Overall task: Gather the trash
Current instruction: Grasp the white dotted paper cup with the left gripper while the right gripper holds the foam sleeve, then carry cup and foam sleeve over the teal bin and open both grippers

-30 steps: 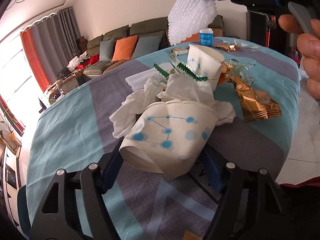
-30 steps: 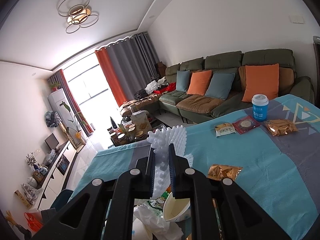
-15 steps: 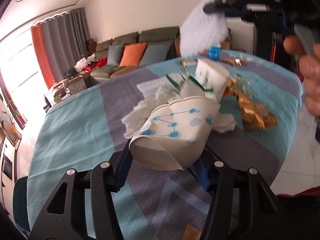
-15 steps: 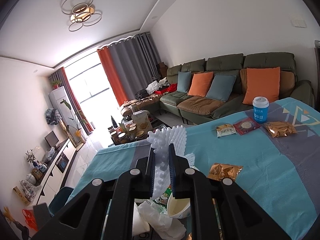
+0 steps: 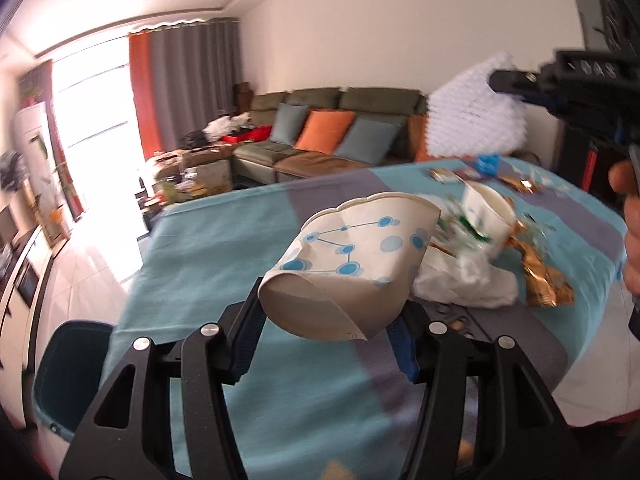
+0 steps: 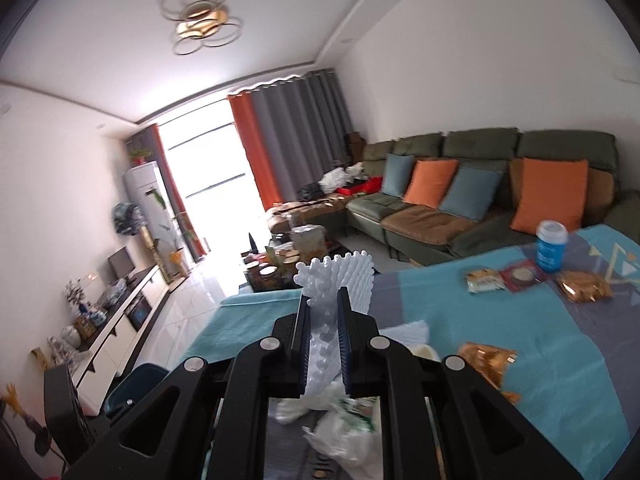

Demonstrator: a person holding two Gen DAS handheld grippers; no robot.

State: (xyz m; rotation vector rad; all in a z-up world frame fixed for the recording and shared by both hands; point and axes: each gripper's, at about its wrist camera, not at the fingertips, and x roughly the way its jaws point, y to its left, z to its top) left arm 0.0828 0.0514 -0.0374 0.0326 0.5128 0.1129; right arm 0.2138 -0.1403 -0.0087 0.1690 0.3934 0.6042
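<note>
Left wrist view. Left gripper (image 5: 328, 326): clenched on crushed paper cup (image 5: 352, 256), held clear above teal-and-grey tablecloth (image 5: 208, 248). Nothing visible inside cup from this side. Dark teal bin (image 5: 68, 364): on floor at lower left, beside table edge; contents not discernible. Second paper cup (image 5: 486, 216): lying among tissues (image 5: 468, 284) and gold wrappers (image 5: 540, 280) on cloth; interior not readable. Advice for carrying: keep squeeze steady, since flattened wall could slip; bring cup over bin mouth before letting go.

Right wrist view. Right gripper (image 6: 324, 334): clamped on white bubble wrap (image 6: 340, 276), sheet standing up between pads. Blue lidded cup (image 6: 551, 245): upright at far table edge, closed. Snack packets (image 6: 504, 278) nearby. Bin rim (image 6: 136, 378) visible at lower left; inside hidden.
</note>
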